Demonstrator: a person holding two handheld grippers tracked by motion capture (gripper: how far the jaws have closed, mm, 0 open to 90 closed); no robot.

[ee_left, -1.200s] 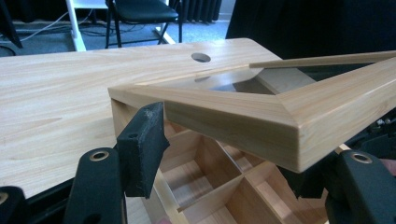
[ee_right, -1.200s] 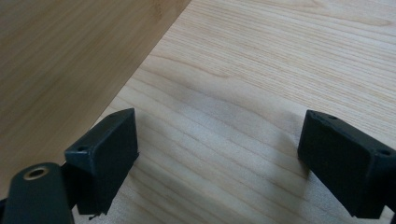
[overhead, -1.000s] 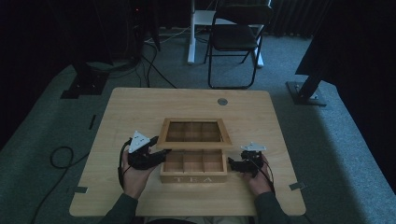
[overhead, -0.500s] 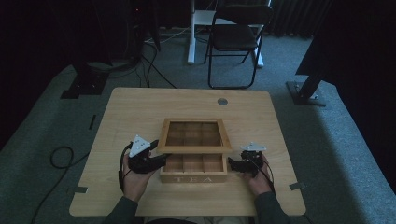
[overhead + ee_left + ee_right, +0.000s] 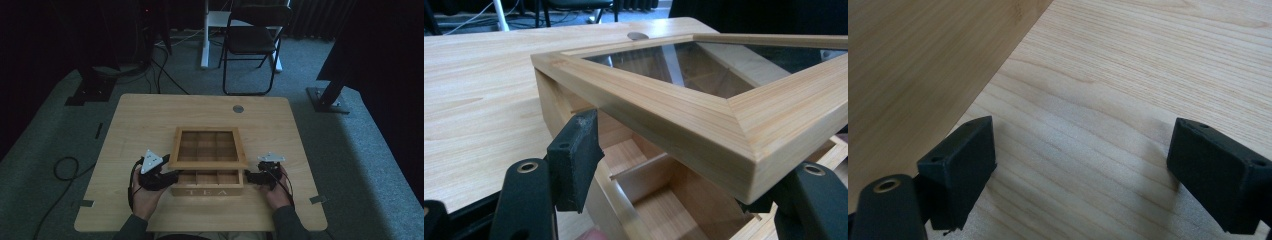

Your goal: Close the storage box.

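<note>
A wooden tea box (image 5: 207,191) marked TEA stands at the table's near middle. Its glass-paned lid (image 5: 207,162) is hinged at the far side and hangs partly raised over the compartments. My left gripper (image 5: 170,177) is at the box's left front corner. In the left gripper view its open jaws (image 5: 694,185) straddle the lid's corner (image 5: 674,115) from below, with the divided inside of the box (image 5: 659,200) under it. My right gripper (image 5: 252,177) rests open on the table beside the box's right wall (image 5: 913,65), with bare wood between its jaws (image 5: 1088,170).
The wooden table (image 5: 150,120) has a round grommet (image 5: 238,108) near its far edge. A folding chair (image 5: 252,40) stands behind the table. Cables (image 5: 65,167) lie on the carpet at the left.
The lid's front edge has come lower and nearer the box's front. The left gripper moved slightly with it. The right gripper stayed put.
</note>
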